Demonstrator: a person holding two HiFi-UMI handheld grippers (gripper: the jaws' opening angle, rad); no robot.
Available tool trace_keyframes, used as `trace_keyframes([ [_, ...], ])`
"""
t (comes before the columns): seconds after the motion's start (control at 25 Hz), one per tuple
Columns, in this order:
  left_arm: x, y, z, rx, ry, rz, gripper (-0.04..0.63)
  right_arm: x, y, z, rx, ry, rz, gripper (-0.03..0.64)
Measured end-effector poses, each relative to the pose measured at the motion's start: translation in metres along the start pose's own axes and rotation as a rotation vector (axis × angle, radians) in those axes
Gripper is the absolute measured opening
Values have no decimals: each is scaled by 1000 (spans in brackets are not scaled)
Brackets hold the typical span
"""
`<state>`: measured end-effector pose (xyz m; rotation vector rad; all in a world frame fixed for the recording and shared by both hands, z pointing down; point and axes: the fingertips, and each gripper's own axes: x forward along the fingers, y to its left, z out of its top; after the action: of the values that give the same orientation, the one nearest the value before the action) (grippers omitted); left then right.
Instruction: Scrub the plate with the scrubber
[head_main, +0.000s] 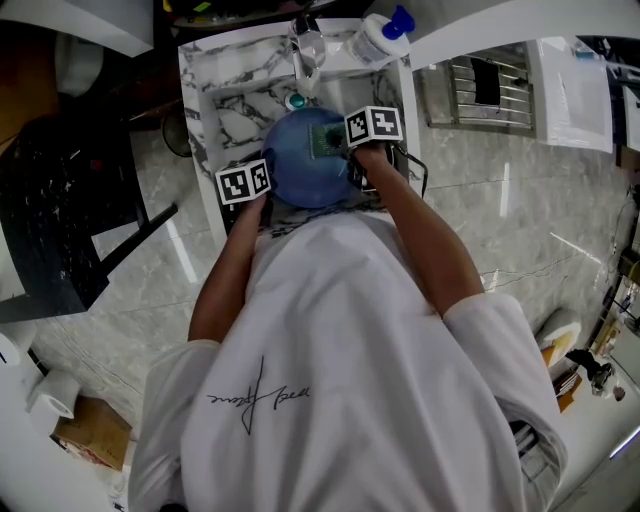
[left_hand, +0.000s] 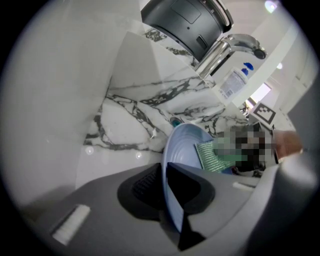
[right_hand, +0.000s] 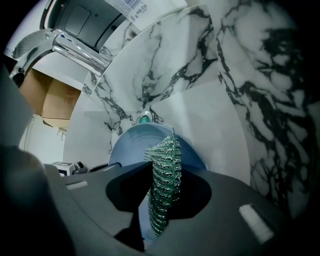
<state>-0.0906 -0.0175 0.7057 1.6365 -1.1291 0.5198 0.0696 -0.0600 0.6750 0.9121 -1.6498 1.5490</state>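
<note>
Sink (head_main: 235, 120): a marble-patterned basin at 12 o'clock from the person. The work is done over it, likely so that drips fall inside.
Plate (left_hand: 182, 147): blue and tilted up on edge above the basin. Its face is turned toward 3 o'clock, probably to let the other tool reach it.
Left gripper (left_hand: 166, 192): at 8 o'clock of the plate. Its fingers pinch the rim edge-on, which steadies the plate against the rubbing.
Right gripper (right_hand: 160, 197): at 2 o'clock of the plate. Its fingers are clamped on the scrubber.
Faucet (head_main: 305, 50): at 12 o'clock on the back ledge, spout over the basin. It is the nearest thing to knock if the plate rises.
Bottle (head_main: 378, 35): blue-capped, at 1 o'clock on the ledge, well apart from the work.
Scrubber (right_hand: 165, 170): a green ribbed pad. Its free end lies against the plate's face toward 1 o'clock.
Drain plug (head_main: 295, 100): teal, at 12 o'clock just beyond the plate's rim. It is not in the way.
</note>
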Motion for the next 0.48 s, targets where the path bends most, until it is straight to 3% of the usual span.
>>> trace_keyframes([
  [0.48,0,-1,0,-5,-2,-3,97,-19,-25,0,-33,10,-161,66],
])
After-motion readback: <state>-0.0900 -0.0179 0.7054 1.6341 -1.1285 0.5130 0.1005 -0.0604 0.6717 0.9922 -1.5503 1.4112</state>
